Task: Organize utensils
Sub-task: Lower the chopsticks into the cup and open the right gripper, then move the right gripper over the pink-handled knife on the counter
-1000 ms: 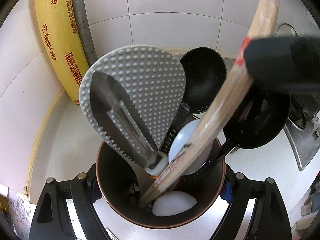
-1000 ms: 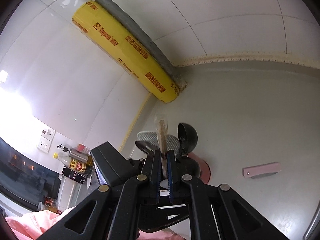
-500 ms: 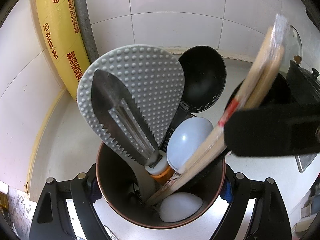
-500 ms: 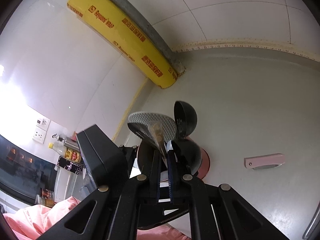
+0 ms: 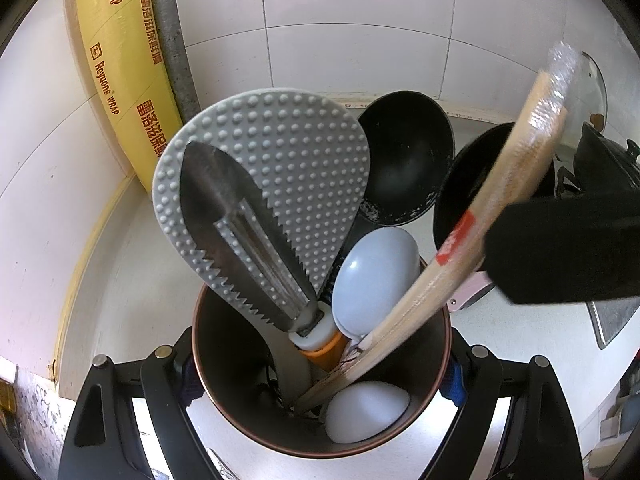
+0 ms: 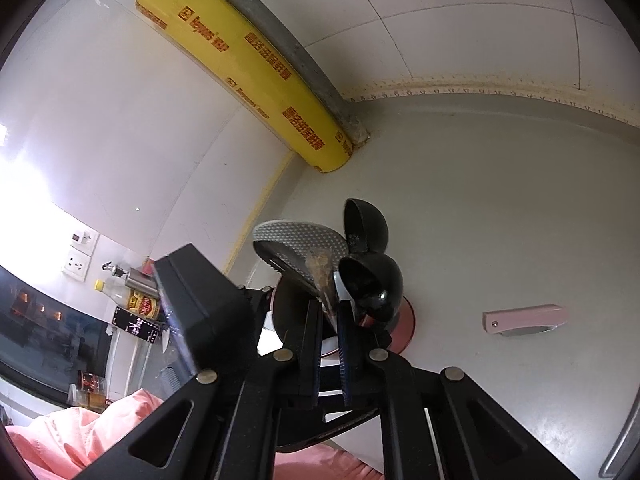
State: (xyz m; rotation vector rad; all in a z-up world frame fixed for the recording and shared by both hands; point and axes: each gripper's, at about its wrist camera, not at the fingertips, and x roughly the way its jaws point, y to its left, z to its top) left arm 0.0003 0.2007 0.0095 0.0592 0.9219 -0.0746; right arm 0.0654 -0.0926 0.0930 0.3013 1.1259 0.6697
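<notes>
My left gripper [image 5: 320, 364] is shut on a dark round utensil holder [image 5: 224, 412], one finger on each side of it. In the holder stand a grey dimpled rice paddle [image 5: 280, 152], a serrated metal peeler [image 5: 240, 232], two black ladles [image 5: 404, 160], a blue-grey spoon [image 5: 376, 272] and a white spoon [image 5: 364, 412]. A plastic-wrapped pack of wooden chopsticks [image 5: 492, 208] leans rightward with its lower end inside the holder. My right gripper [image 6: 329, 312] has the chopsticks [image 6: 320, 268] between its pads. Its jaws are opening, and the pads still touch the pack.
A yellow cling-wrap roll [image 6: 248, 68] leans in the tiled corner beside a grey pipe [image 6: 280, 40]. A pink folding knife [image 6: 524, 320] lies on the counter to the right. Bottles [image 6: 132, 296] stand at the left. A pot lid [image 5: 596, 92] and stove edge are far right.
The chopsticks have gone deeper into the holder and now lean more to the right. The right gripper came down with them. The left gripper and holder have not moved.
</notes>
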